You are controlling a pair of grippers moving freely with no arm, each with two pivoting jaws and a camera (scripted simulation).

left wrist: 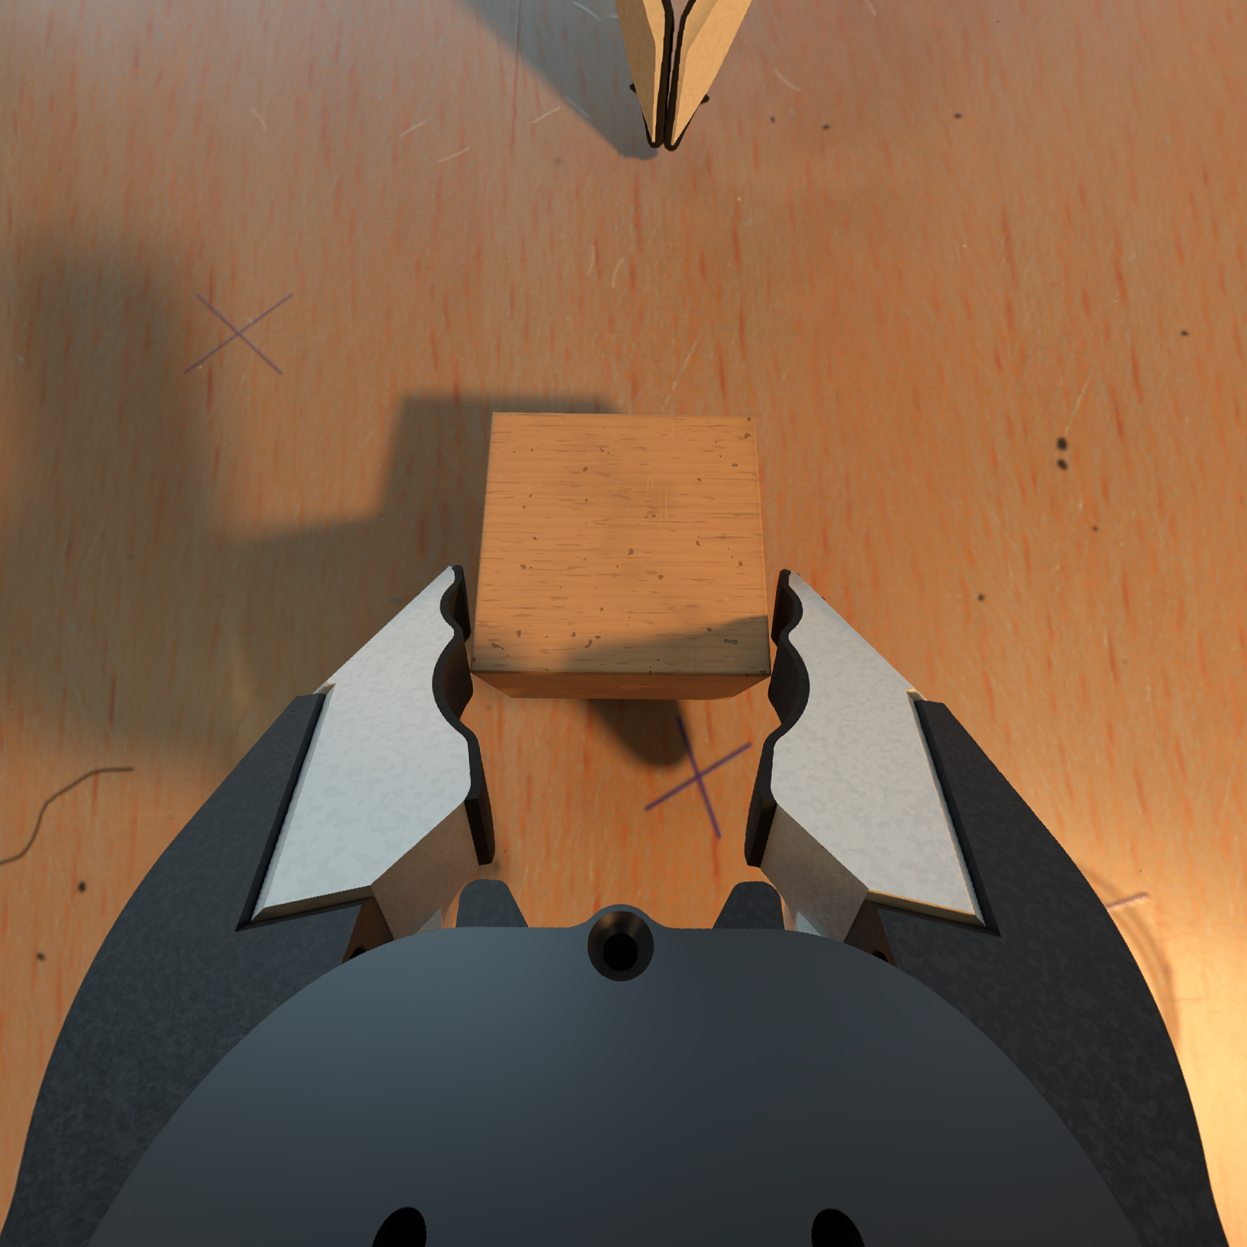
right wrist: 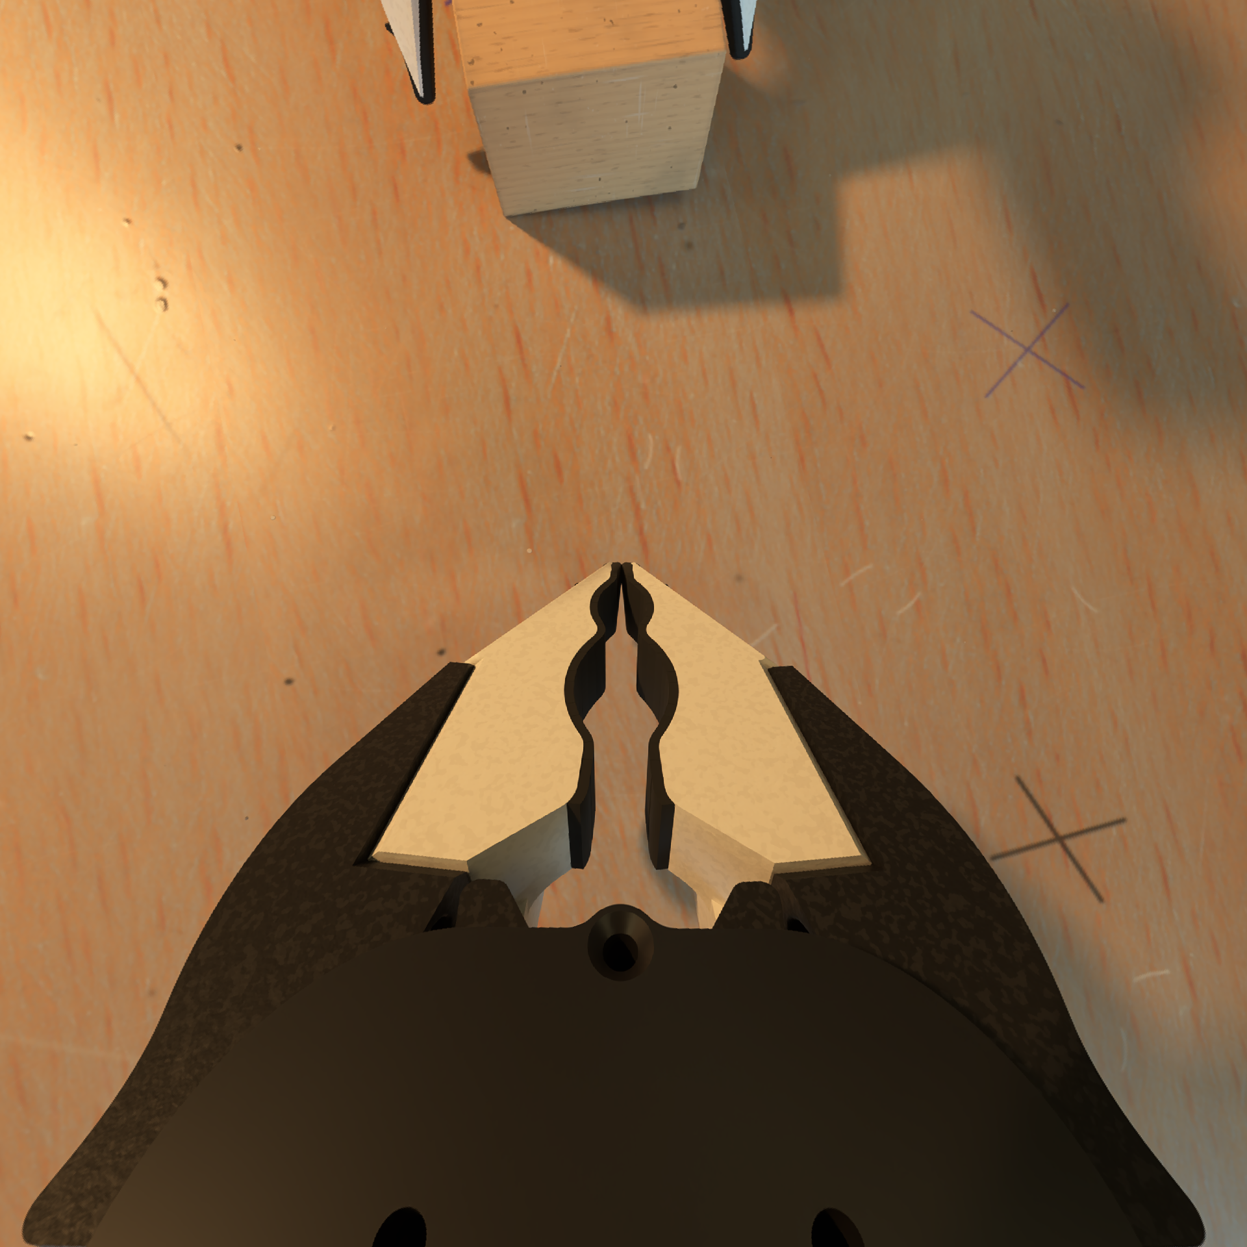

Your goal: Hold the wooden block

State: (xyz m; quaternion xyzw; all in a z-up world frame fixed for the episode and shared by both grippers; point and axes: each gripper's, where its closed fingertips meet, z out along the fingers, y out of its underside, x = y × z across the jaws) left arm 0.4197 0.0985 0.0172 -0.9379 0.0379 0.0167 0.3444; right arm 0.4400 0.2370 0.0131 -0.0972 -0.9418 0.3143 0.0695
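Note:
The wooden block [left wrist: 621,546] is a light brown cube standing on the wooden table; it also shows at the top of the right wrist view [right wrist: 594,121]. My left gripper [left wrist: 621,575] is open and its two fingers straddle the near end of the block, one on each side, with thin gaps. From the right wrist view its fingertips [right wrist: 422,74] flank the block without pressing it. My right gripper [right wrist: 621,567] is shut and empty, facing the block from the far side at a distance; it appears at the top of the left wrist view [left wrist: 664,138].
The table [left wrist: 945,337] is orange-brown wood with scratches and dark specks. Thin pen crosses are drawn on it: one left of the block [left wrist: 237,333], one just under the left gripper [left wrist: 698,776], and two to the right of my right gripper [right wrist: 1027,349] [right wrist: 1059,839].

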